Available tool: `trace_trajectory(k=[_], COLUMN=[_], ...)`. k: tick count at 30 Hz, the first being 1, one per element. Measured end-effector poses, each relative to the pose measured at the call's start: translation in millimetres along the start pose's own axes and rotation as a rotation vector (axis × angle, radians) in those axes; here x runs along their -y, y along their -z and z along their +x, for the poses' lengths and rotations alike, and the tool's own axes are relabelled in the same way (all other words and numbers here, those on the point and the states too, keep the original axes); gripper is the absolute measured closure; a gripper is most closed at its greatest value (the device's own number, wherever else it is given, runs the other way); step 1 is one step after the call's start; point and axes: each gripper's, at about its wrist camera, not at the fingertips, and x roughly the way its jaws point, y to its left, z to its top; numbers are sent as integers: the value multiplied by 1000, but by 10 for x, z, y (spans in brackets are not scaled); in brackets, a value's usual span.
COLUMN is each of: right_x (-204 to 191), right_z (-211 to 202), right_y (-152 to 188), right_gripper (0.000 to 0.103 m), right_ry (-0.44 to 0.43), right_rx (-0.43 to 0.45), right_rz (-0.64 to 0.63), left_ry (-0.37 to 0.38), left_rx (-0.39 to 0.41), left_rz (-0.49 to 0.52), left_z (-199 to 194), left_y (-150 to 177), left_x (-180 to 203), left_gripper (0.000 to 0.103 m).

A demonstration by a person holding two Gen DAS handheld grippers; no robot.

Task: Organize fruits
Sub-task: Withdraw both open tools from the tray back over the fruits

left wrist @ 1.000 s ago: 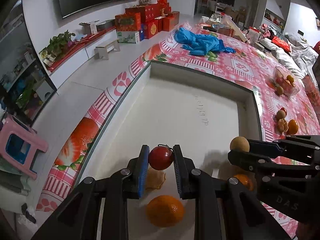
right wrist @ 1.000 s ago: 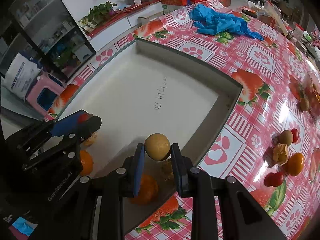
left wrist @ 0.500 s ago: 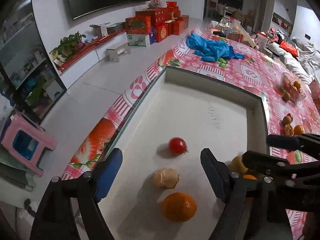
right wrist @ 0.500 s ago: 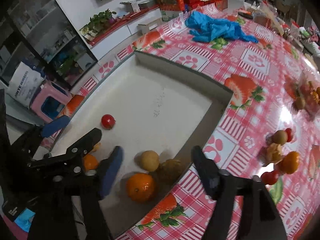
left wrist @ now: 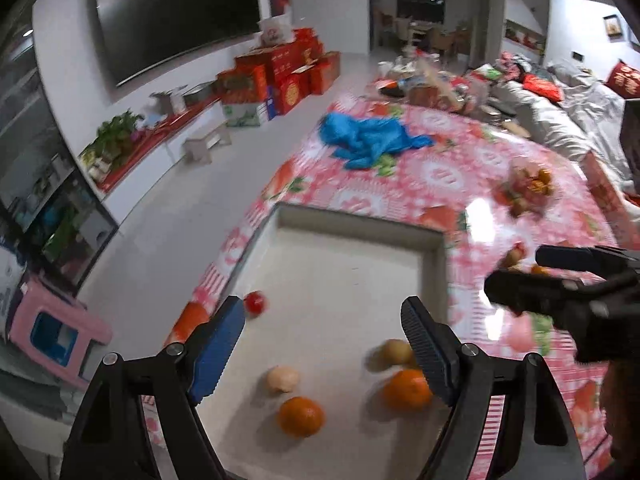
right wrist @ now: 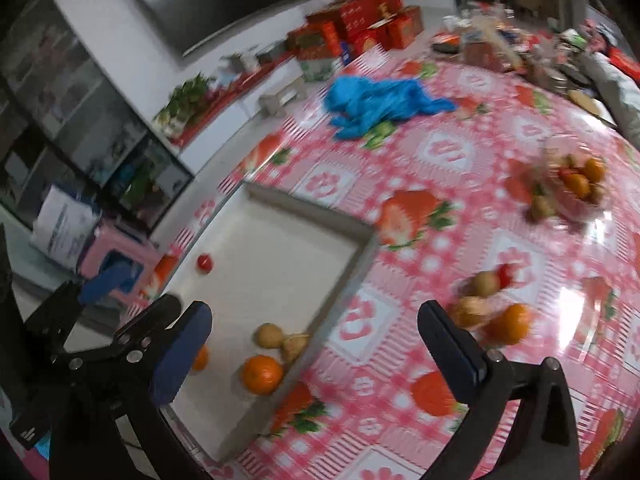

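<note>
Loose fruit cluster [right wrist: 490, 312] sits on the tablecloth just right of the tray [right wrist: 362, 256]. Small, round, light; they'll likely roll and the cloth looks slick. The orange [right wrist: 510, 322] is firm, so pinch it across the middle. Right gripper [right wrist: 316, 344] and left gripper [left wrist: 324, 344] are both wide and empty. Tray wall stands between pile and tray floor; lift over it. Plenty of room right.
</note>
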Motion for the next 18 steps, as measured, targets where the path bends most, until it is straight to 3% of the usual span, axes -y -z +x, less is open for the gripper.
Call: trace_trajectory(k=[4, 8, 13, 18], right_x=[371, 865, 1379, 1598], right_z=[-170, -203, -239, -279], right_y=[116, 440, 968, 1286], right_gripper=[0, 0, 0, 0], right_ry=[67, 206, 378, 484], right_rx=[25, 6, -16, 1], right_rz=[67, 136, 180, 162], left_ry=[60, 126, 128, 135], left_rx=[18, -2, -33, -107], left_rz=[47, 81, 110, 92], left_z=[-123, -92, 135, 404], left_y=[-13, 106, 434, 699], left_x=[360, 808, 1384, 1694], left_gripper=[22, 22, 22, 22])
